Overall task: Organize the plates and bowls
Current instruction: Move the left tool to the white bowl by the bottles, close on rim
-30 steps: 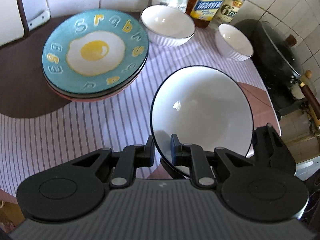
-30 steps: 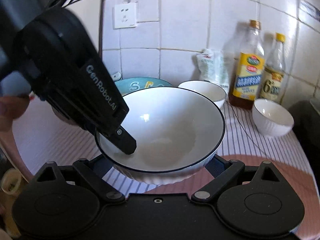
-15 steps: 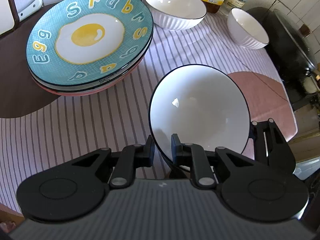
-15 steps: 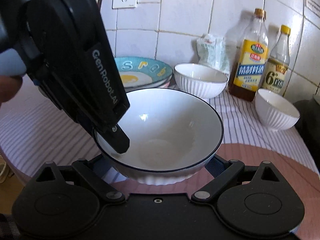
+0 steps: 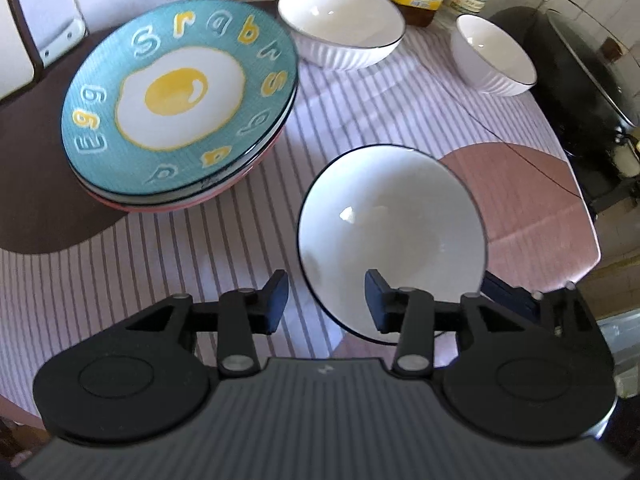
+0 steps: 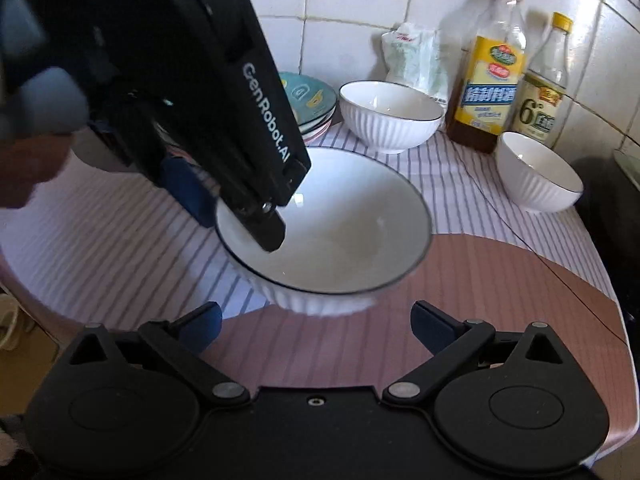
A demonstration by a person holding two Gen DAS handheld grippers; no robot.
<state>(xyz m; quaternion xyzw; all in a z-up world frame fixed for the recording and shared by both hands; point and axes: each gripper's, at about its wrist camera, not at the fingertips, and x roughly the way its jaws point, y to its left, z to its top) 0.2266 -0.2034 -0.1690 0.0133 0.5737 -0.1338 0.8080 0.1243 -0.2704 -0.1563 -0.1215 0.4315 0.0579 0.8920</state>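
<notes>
at left, a stack of round ceramic plates (image 5: 180,104) topped by a teal fried-egg plate is seen already gathered; the left gripper (image 5: 326,300), jaws just parted, straddles the rim of a large white black-rimmed bowl (image 5: 392,240) set on the striped tablecloth (image 5: 120,272); the right gripper (image 6: 316,326) is held open before it; two smaller white ribbed bowls (image 5: 340,36) are left unstacked.

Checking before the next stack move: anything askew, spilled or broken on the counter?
Nothing spilled or broken. The wide white bowl sits apart from the other two bowls, its rim between the left gripper's just-opened jaws, pads off it. The plate stack looks even, and both bottles are upright.
</notes>
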